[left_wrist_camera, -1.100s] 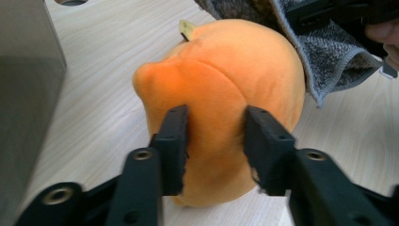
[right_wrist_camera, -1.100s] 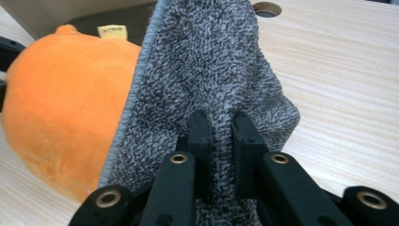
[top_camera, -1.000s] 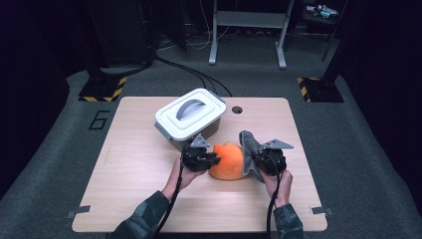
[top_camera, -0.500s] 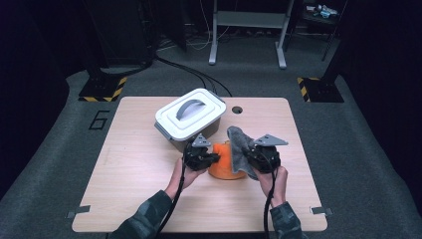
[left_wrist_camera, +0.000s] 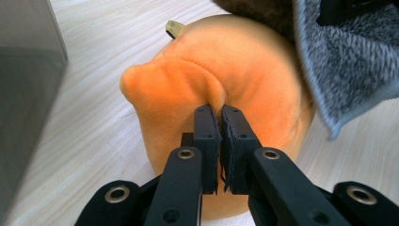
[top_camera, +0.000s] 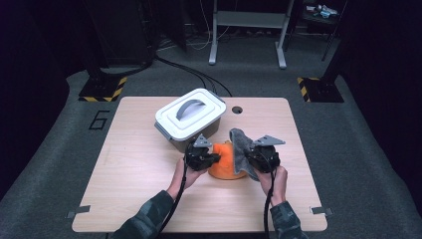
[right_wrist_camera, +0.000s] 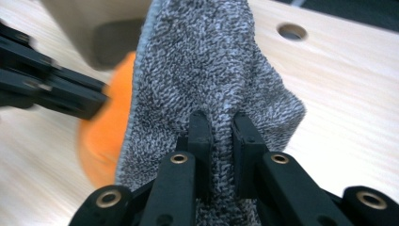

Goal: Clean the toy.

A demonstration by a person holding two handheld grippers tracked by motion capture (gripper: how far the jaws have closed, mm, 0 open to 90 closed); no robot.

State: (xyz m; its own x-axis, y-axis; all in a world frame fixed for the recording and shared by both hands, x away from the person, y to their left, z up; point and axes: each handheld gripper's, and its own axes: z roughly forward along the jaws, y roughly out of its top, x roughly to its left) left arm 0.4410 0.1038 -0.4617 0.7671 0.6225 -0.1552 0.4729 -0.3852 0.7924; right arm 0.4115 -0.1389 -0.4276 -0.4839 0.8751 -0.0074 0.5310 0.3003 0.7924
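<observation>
An orange plush ball (top_camera: 224, 167) sits on the table in front of the lidded box. In the left gripper view my left gripper (left_wrist_camera: 220, 115) is shut on a raised fold of the orange plush (left_wrist_camera: 188, 80). A grey towelling cloth (top_camera: 240, 142) drapes over the plush's right side. My right gripper (right_wrist_camera: 220, 122) is shut on a pinch of this cloth (right_wrist_camera: 207, 56), which stands up in a peak. From above, the left gripper (top_camera: 214, 158) and right gripper (top_camera: 249, 157) face each other across the plush.
A grey box with a white handled lid (top_camera: 189, 117) stands just behind the plush, its wall (left_wrist_camera: 23, 94) close on the left gripper's left. The wooden table (top_camera: 129, 174) has a cable hole (top_camera: 237, 109) behind the cloth. A small tan stem (left_wrist_camera: 175, 28) pokes from the plush's far side.
The right gripper has drawn the grey cloth left and up, from beside the plush onto its right side. The left hand has hardly shifted.
</observation>
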